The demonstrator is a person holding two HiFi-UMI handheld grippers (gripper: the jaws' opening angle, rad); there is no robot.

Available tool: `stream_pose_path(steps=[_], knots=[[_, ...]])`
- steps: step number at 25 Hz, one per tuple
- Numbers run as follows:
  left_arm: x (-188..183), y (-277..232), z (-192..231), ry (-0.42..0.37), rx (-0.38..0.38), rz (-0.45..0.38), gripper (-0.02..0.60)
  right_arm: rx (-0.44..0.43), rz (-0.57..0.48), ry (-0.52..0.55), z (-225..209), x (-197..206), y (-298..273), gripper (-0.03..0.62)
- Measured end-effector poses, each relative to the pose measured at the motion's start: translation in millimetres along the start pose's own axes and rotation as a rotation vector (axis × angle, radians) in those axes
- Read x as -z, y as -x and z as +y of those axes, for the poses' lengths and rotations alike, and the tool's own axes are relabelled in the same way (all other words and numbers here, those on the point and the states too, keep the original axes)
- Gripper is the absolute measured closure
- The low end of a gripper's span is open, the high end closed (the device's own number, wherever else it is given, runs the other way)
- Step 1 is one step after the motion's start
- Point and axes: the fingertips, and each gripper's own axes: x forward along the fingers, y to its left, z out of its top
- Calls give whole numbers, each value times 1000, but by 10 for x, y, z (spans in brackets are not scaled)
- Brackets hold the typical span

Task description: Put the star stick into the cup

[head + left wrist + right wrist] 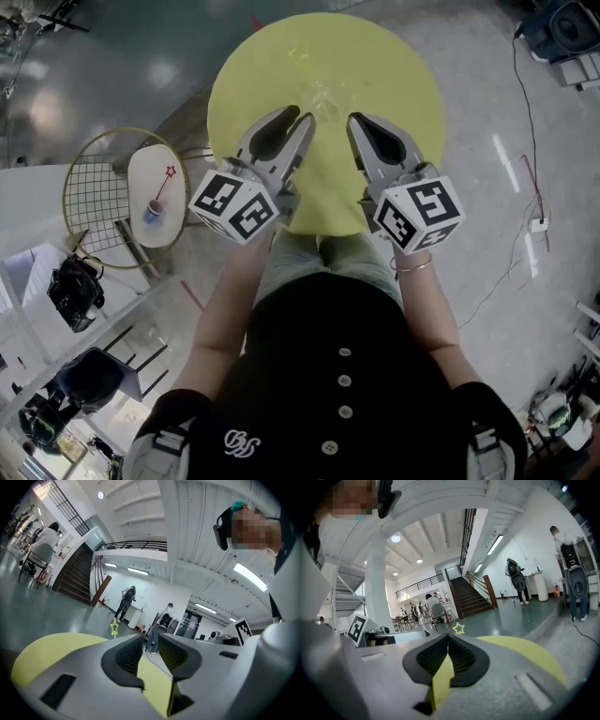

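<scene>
Barely visible from above, a thin yellow-green outline star stick [458, 628] stands upright over the round yellow worktop [403, 84]. Its base is hidden behind the jaws. The left gripper [302, 115] jaws stand slightly apart and empty. The right gripper [356, 118] jaws are closed on nothing. A red-starred stick [164, 186] leans in a small cup [153, 214] on a white oval side table [141, 169].

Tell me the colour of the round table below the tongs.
Plain yellow. The round table shows best in the head view.
</scene>
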Motion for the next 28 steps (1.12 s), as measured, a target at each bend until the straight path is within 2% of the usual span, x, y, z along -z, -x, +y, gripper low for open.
stream_pose_path(steps=[9,19,24,28], knots=[[-82,75,-153,-40,22,-21,486,-46,14,46,94,-79,67,589],[95,152,-305,-38,67,30,517,-62,57,57,223,51,145,591],[65,208,-361,-62,78,25,546,-59,53,73,252,25,200,591],[164,248,-427,-38,87,37,557,-63,67,79,281,90,261,591]])
